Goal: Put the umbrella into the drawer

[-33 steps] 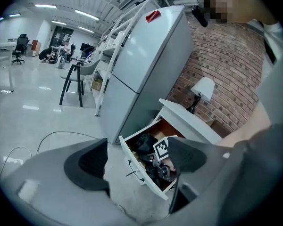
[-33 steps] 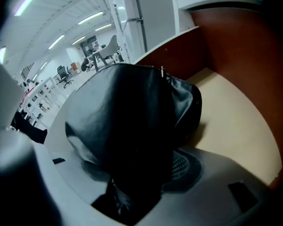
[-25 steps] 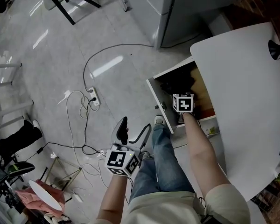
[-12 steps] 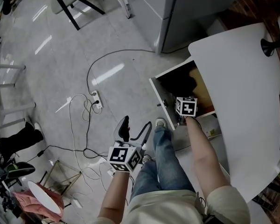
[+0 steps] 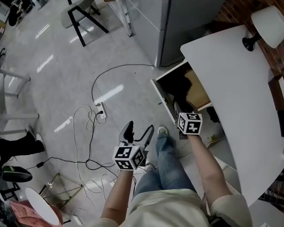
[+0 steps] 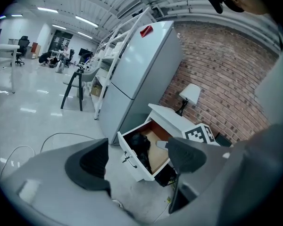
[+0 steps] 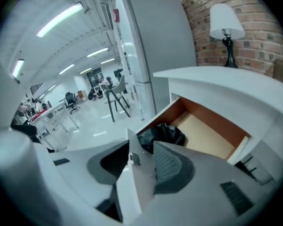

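Note:
The black folded umbrella (image 5: 182,86) (image 6: 140,145) (image 7: 162,134) lies inside the open wooden drawer (image 5: 157,91) under the white table. My right gripper (image 5: 178,109) (image 7: 141,161) is at the drawer's white front panel (image 7: 139,187). Its jaws have just been closing, and the panel's top edge stands between them, filling the gap from pad to pad. My left gripper (image 5: 138,131) (image 6: 139,157) hangs open and empty over the floor, left of the drawer and pointing toward it.
The white tabletop (image 5: 236,89) covers the drawer's back part, with a lamp (image 5: 270,25) at its far corner. A grey fridge (image 5: 180,13) stands behind the drawer. A power strip (image 5: 100,111) and cables lie on the floor at left. The person's shoe (image 5: 162,132) is by the drawer front.
My right gripper has come up out of the drawer to its front panel, and its jaws now straddle the panel. The left gripper has drifted slightly toward the drawer.

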### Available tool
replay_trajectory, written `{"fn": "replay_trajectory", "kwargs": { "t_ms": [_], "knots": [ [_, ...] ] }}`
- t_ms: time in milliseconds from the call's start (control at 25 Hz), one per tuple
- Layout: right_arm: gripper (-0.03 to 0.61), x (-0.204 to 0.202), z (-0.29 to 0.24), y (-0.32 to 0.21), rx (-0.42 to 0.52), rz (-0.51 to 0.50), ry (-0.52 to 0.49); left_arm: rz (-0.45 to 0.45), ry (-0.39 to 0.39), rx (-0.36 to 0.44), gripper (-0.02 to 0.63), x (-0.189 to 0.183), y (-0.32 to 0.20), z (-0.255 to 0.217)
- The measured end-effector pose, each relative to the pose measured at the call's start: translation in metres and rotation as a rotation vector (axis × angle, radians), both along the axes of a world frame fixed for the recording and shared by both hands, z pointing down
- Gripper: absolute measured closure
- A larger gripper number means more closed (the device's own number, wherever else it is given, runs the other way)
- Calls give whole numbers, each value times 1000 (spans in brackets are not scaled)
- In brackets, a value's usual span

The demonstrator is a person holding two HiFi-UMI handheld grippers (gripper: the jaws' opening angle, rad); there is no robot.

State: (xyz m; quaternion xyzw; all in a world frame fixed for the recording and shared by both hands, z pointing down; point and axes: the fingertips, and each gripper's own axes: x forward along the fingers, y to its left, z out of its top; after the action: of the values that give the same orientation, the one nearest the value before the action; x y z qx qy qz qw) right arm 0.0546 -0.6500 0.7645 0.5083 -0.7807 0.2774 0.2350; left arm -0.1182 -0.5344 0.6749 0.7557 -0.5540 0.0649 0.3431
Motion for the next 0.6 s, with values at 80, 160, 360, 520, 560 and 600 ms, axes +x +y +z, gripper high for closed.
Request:
{"fn": "replay_trajectory", "kwargs": {
  "t_ms": [80, 160, 360, 520, 560, 600],
  "knots": [
    [442, -4, -27, 24, 39, -9, -2, 8, 6, 17, 216, 0, 17, -10],
    [474, -6, -53, 51, 73, -10, -8, 20, 6, 26, 227, 0, 37, -20],
    [530, -14, -112, 123, 123, -3, -73, 8, 4, 80, 358, -6, 91, -54],
    [570, -18, -154, 174, 176, -3, -98, 7, -8, 117, 398, -8, 134, -72],
    [577, -18, -164, 187, 188, -6, -100, 8, -9, 122, 413, -9, 146, -75],
    [577, -20, -173, 199, 200, -12, -103, 10, -7, 129, 424, -8, 156, -80]
  ]
}}
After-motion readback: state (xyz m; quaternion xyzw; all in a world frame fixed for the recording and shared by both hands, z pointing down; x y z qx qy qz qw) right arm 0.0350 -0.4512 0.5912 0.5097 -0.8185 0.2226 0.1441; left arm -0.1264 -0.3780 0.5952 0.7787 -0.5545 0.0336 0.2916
